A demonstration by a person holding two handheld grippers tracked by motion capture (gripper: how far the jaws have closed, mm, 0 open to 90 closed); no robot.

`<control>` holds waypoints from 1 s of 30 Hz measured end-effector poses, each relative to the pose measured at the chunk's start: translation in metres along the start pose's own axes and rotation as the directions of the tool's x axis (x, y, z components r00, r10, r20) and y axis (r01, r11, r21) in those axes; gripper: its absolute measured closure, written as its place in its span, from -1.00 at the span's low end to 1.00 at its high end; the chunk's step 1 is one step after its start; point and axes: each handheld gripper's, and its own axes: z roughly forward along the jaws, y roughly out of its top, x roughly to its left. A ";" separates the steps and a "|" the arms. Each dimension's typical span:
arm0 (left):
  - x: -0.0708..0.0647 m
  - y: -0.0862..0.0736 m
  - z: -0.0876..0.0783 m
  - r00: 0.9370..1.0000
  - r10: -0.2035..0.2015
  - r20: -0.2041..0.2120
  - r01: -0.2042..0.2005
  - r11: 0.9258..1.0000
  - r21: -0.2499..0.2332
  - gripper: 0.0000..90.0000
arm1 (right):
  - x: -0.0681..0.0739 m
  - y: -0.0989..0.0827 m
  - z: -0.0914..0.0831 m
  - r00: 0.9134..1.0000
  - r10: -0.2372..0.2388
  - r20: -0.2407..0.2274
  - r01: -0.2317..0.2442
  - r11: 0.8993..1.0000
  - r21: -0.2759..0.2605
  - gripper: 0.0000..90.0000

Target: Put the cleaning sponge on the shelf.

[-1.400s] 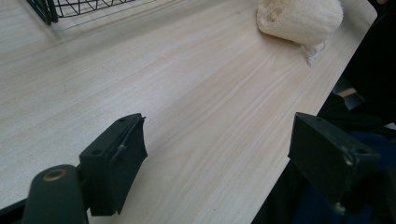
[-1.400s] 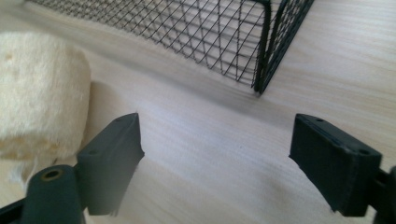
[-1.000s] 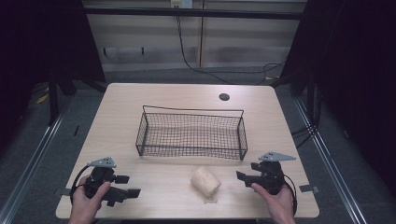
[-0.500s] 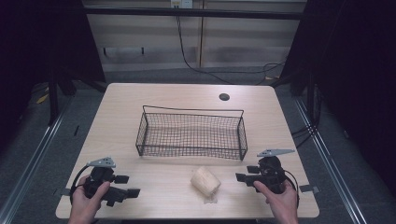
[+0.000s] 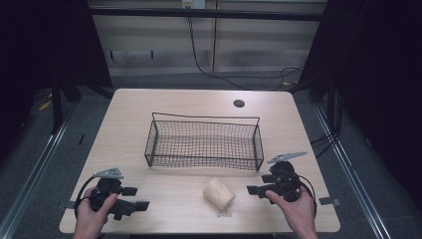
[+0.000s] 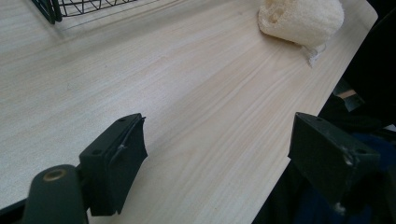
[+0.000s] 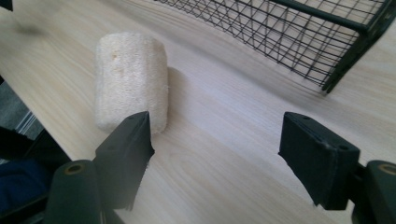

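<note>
The left gripper (image 5: 130,198) rests on the desk (image 5: 199,102) well left of the sponge (image 5: 219,194), jaws open on nothing. The sponge lies on its side just in front of the wire basket (image 5: 204,142). Just right of it, the right gripper (image 5: 255,189) points at it, its empty jaws having just opened; this looks like the approach, and next they must straddle the sponge and close.
</note>
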 end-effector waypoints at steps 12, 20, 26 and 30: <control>0.000 -0.001 0.001 1.000 -0.011 -0.005 0.011 1.000 -0.008 -0.59 | 0.011 0.016 -0.001 0.999 -0.027 -0.037 0.029 0.998 0.064 -0.52; 0.001 -0.001 0.001 1.000 -0.011 -0.005 0.011 1.000 -0.007 -0.59 | 0.016 0.026 0.008 0.998 -0.029 -0.055 0.036 0.991 0.130 -0.58; 0.001 -0.001 0.000 1.000 -0.011 -0.006 0.011 1.000 -0.005 -0.59 | 0.023 0.036 0.014 0.995 -0.048 -0.088 0.062 0.985 0.162 -0.61; 0.001 -0.001 0.000 1.000 -0.011 -0.005 0.011 1.000 -0.005 -0.59 | 0.027 0.040 0.016 0.993 -0.058 -0.103 0.075 0.983 0.168 -0.55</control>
